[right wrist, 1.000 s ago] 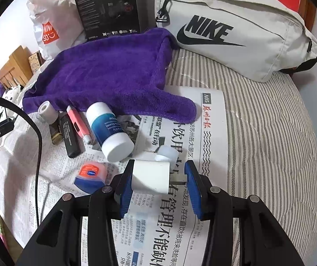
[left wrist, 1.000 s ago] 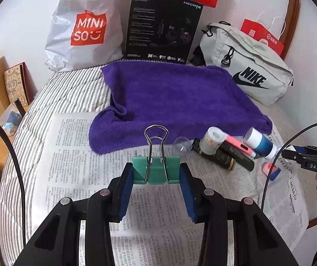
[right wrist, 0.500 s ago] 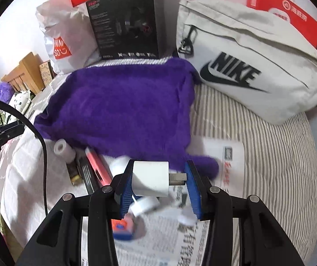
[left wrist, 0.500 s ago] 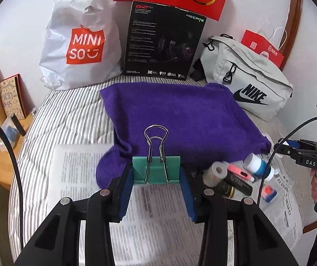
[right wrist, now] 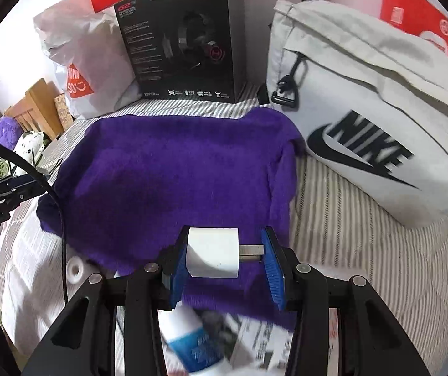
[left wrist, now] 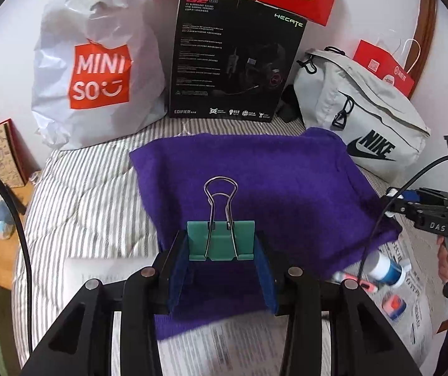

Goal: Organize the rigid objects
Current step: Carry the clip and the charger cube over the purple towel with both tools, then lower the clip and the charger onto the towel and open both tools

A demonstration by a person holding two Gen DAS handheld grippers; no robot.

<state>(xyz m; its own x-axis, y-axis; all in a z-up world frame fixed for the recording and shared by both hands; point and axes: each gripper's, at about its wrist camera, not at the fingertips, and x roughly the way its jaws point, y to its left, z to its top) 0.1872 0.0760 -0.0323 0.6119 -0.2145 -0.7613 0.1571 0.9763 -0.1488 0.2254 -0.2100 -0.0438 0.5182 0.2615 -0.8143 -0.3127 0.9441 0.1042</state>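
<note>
- Left gripper [left wrist: 220, 247]: tilted steeply down over the near left part of the purple towel [left wrist: 255, 188] on the bed [left wrist: 76, 194]; fingers narrow, clamped on the flanks of a green binder clip [left wrist: 220, 240].
- Binder clip: wire handles [left wrist: 220, 200] pointing up and away from the camera, long axis crosswise between the pads.
- Against a second ago: then over the newspaper [left wrist: 411, 285], now over towel; bottle [left wrist: 385, 269] and small items now low at right.
- Right gripper [right wrist: 224, 255]: likewise pitched down over the towel's near edge; fingers narrow, holding a white plug adapter [right wrist: 213, 252].
- Adapter: long axis crosswise, metal prongs [right wrist: 250, 250] pointing right, against the right pad.
- Against a second ago: then above newspaper, now above towel.
</note>
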